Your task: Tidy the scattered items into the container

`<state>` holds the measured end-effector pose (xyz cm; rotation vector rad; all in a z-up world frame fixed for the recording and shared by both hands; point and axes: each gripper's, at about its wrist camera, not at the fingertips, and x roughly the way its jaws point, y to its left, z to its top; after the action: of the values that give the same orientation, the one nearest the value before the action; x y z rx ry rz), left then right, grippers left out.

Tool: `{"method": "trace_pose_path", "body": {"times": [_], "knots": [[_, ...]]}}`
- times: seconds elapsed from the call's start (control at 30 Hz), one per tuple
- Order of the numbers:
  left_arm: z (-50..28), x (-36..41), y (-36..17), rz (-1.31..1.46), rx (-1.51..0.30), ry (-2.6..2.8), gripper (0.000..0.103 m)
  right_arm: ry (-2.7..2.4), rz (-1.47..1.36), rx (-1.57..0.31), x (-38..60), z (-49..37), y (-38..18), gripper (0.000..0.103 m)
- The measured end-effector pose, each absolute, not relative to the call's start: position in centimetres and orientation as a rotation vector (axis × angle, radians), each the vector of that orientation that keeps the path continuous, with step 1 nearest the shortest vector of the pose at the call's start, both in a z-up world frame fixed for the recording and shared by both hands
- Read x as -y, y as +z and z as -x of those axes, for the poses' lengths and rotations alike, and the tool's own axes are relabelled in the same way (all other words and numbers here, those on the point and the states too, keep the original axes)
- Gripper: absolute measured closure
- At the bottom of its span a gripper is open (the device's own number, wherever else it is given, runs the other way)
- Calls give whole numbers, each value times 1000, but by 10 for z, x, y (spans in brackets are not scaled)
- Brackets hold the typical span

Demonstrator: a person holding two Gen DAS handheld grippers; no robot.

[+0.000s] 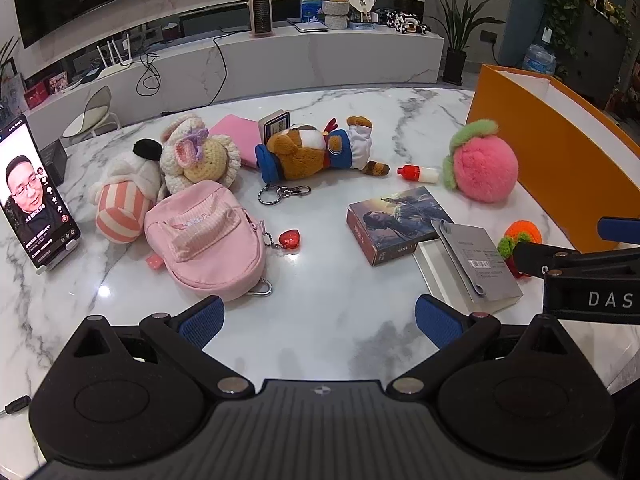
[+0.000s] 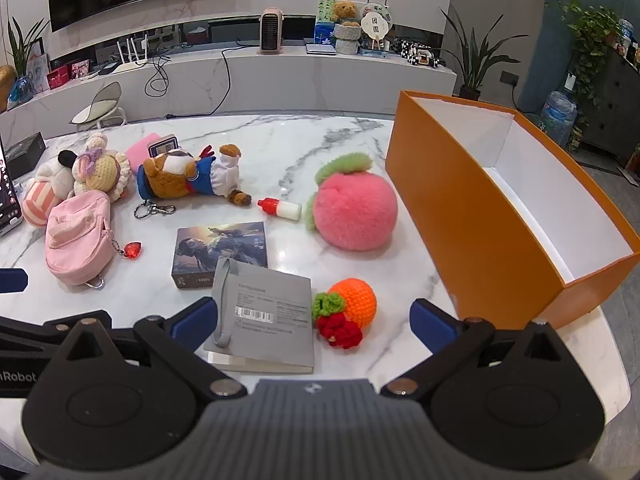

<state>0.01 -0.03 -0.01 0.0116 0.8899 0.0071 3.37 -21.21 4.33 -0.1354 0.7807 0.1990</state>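
An open orange box (image 2: 472, 216) with a white inside stands on the marble table at the right; it also shows in the left wrist view (image 1: 560, 160). Scattered items lie left of it: a pink plush peach (image 2: 354, 212), a crochet orange (image 2: 352, 304), a grey booklet (image 2: 266, 316), a dark picture box (image 2: 220, 250), a small red-capped bottle (image 2: 280, 208), a brown bear doll (image 2: 188, 178) and a pink mini backpack (image 2: 78, 240). My left gripper (image 1: 318, 322) is open and empty above bare table. My right gripper (image 2: 314, 320) is open and empty, just before the booklet and crochet orange.
A phone on a stand (image 1: 34, 196) plays a video at the table's left edge. A striped plush (image 1: 124, 196), a crochet bunny (image 1: 196, 156) and a pink case (image 1: 236, 136) lie at the back left. A TV console (image 2: 280, 68) stands beyond the table.
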Motion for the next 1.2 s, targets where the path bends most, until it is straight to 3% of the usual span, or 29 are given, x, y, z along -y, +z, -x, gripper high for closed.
{"method": "trace_pose_path", "body": {"times": [1.2], "knots": [[0,3,-2,-7,-894,10,0,197,143,-781,211,-34,42,0]]}}
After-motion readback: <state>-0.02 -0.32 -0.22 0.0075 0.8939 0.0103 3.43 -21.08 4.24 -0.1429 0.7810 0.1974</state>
